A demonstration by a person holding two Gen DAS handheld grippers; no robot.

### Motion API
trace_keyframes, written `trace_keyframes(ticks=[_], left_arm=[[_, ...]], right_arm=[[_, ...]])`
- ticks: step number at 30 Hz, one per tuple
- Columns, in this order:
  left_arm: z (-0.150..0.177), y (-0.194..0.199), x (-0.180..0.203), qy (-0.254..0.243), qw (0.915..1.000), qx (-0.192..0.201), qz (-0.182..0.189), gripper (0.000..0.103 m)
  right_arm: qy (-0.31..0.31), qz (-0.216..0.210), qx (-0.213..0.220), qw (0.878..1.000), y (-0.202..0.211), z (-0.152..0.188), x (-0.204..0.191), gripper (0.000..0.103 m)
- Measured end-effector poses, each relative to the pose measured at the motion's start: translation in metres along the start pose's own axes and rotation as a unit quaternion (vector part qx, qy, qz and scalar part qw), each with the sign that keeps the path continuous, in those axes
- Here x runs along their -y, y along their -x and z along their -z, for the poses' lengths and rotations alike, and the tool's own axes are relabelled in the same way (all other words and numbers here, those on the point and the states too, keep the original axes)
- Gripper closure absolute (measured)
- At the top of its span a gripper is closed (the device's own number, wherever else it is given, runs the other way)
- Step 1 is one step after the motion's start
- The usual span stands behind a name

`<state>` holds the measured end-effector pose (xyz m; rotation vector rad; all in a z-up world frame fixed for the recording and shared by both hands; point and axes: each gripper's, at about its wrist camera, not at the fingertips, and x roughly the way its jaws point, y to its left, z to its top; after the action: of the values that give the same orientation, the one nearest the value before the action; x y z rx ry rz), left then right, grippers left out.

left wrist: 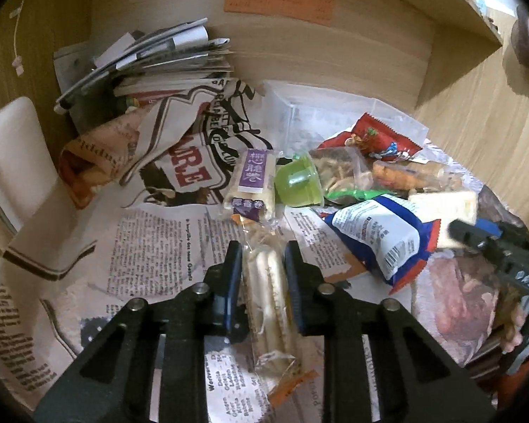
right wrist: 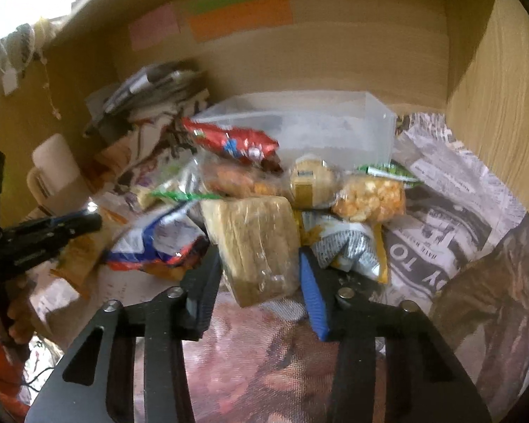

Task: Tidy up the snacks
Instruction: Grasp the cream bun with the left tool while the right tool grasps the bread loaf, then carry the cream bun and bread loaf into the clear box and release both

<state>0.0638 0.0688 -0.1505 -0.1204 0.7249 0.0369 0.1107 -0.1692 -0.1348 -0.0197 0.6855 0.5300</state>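
Observation:
My left gripper (left wrist: 262, 252) is shut on a clear-wrapped pale stick snack (left wrist: 268, 292) that lies lengthwise between its fingers, over the newspaper. My right gripper (right wrist: 261, 253) is shut on a clear-wrapped tan cracker block (right wrist: 254, 243); it also shows in the left wrist view (left wrist: 444, 208). A pile of snacks lies ahead: a purple-labelled pack (left wrist: 254, 181), a green jelly cup (left wrist: 298, 181), a blue-white bag (left wrist: 381, 236), a red bag (right wrist: 232, 139), an orange puffed snack (right wrist: 370, 195). A clear plastic box (right wrist: 335, 123) stands behind the pile.
Newspaper (left wrist: 151, 257) covers the desk. A stack of papers and magazines (left wrist: 151, 60) sits at the back left. Wooden walls (right wrist: 493, 112) close in the back and right. A white chair back (left wrist: 14, 151) is on the left.

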Motion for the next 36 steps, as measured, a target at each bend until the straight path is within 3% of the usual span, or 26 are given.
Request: trace_keyframes(ticks=[5, 9, 10, 14, 18, 20, 25, 36], left_arm=[[0.001, -0.007, 0.000, -0.003, 0.9999, -0.015, 0.001, 0.078], [0.006, -0.017, 0.000, 0.000, 0.9994, -0.035, -0.008, 0.053], [0.008, -0.020, -0.001, 0.002, 0.9992, -0.040, -0.004, 0.051], [0.016, -0.025, 0.003, -0.013, 0.9990, -0.039, -0.015, 0.051], [0.020, -0.025, 0.006, -0.026, 0.9990, -0.030, -0.019, 0.052], [0.021, -0.024, 0.006, -0.033, 0.9989, -0.024, -0.022, 0.068], [0.013, -0.018, 0.001, -0.027, 0.9994, -0.021, -0.010, 0.069], [-0.049, 0.011, 0.010, -0.039, 0.9980, 0.047, 0.018, 0.069]], right_arm=[[-0.005, -0.001, 0.021, 1.000, 0.012, -0.005, 0.001, 0.067], [-0.009, -0.005, 0.023, 1.000, 0.012, -0.008, 0.002, 0.068], [-0.009, -0.005, 0.022, 1.000, 0.011, -0.008, 0.002, 0.068], [-0.008, -0.012, 0.014, 1.000, 0.006, -0.008, -0.001, 0.066], [-0.013, -0.030, -0.021, 0.999, -0.014, -0.003, -0.004, 0.066], [-0.016, -0.035, -0.037, 0.999, -0.026, 0.001, -0.006, 0.068], [-0.020, -0.026, -0.017, 0.999, -0.017, -0.001, -0.005, 0.069], [0.000, -0.003, 0.061, 0.998, 0.028, -0.048, -0.004, 0.069]])
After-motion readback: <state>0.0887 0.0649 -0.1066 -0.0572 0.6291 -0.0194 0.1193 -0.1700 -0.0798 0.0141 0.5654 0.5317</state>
